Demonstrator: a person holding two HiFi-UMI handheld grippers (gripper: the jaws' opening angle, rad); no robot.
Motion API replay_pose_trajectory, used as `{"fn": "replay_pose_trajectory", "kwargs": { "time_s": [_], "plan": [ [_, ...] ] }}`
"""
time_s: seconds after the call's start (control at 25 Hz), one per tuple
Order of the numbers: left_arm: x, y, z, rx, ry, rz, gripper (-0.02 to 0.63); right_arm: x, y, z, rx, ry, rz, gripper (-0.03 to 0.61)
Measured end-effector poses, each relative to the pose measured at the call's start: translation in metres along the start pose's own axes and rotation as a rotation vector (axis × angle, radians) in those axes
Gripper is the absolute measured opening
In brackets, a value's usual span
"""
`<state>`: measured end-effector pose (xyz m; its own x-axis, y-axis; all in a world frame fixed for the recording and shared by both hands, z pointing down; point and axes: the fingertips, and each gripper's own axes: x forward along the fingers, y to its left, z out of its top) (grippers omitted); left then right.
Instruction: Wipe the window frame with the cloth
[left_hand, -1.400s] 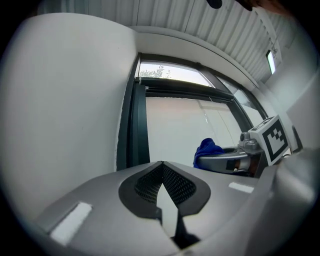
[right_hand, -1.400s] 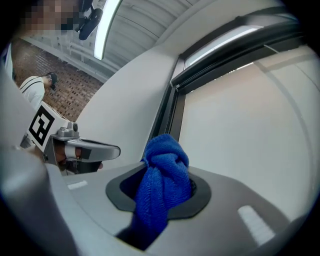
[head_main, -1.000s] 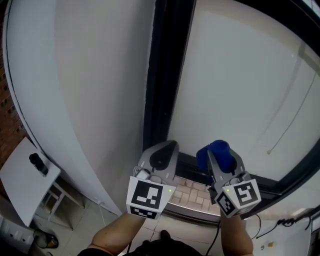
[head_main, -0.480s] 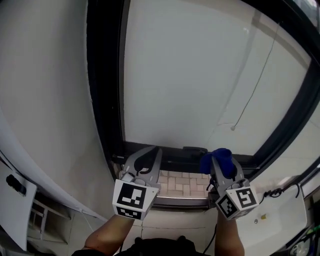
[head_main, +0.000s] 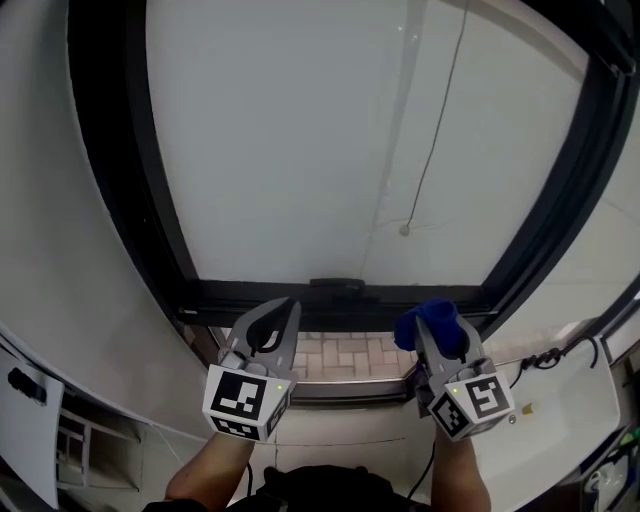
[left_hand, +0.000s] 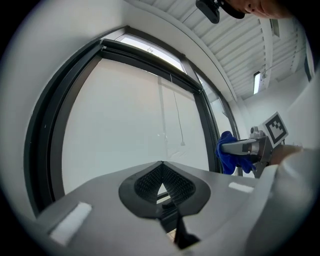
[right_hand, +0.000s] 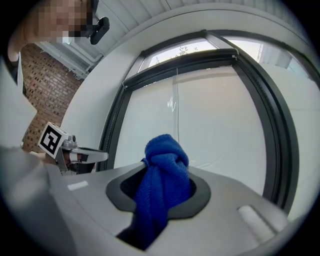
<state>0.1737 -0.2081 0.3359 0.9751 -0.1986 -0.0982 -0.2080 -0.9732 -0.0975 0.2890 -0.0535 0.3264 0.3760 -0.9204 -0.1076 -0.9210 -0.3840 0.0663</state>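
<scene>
Over the last 1 s the view was swung rightward. The left upright had filled the middle of the head view. Now the whole window frame (head_main: 330, 297) was squared up, with its bottom rail lying straight ahead of both grippers. This was judged as lining-up for the wipe, not wiping: no contact with the frame was seen.

The right gripper (head_main: 438, 338) was seen pinching the blue cloth (right_hand: 165, 165), which was bunched into a knot above the jaws, with a tail hanging below. The cloth was held near the rail's right end and appeared just short of it. The left gripper (left_hand: 161, 165) was pressed together on nothing and pointed at the rail's left part.

Against 0.5 s ago, the grippers were kept in much the same pose, side by side over the brick sill (head_main: 350, 355). The cord (head_main: 435, 110) was shifted from the right toward the centre, and more of the right upright was brought in.
</scene>
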Motion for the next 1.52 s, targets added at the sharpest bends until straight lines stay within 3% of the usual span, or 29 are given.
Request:
{"fn": "replay_pose_trajectory", "kwargs": {
  "time_s": [0.44,0.6,0.88,1.52],
  "plan": [
    [0.028,-0.049,-0.038,0.012,0.067,0.021,-0.006,-0.01,-0.044,-0.047,0.042,0.053,0.07,0.1],
    [0.035,-0.049,-0.058,0.013,0.064,0.036,-0.006,-0.006,-0.055,-0.065,0.051,0.064,0.062,0.1],
    [0.046,-0.057,-0.096,-0.021,0.127,0.019,-0.006,-0.004,-0.063,-0.091,0.081,0.094,0.016,0.097],
    [0.053,-0.082,-0.099,-0.044,0.134,-0.063,-0.006,-0.02,-0.065,-0.098,0.076,0.113,-0.026,0.097]
  ]
}}
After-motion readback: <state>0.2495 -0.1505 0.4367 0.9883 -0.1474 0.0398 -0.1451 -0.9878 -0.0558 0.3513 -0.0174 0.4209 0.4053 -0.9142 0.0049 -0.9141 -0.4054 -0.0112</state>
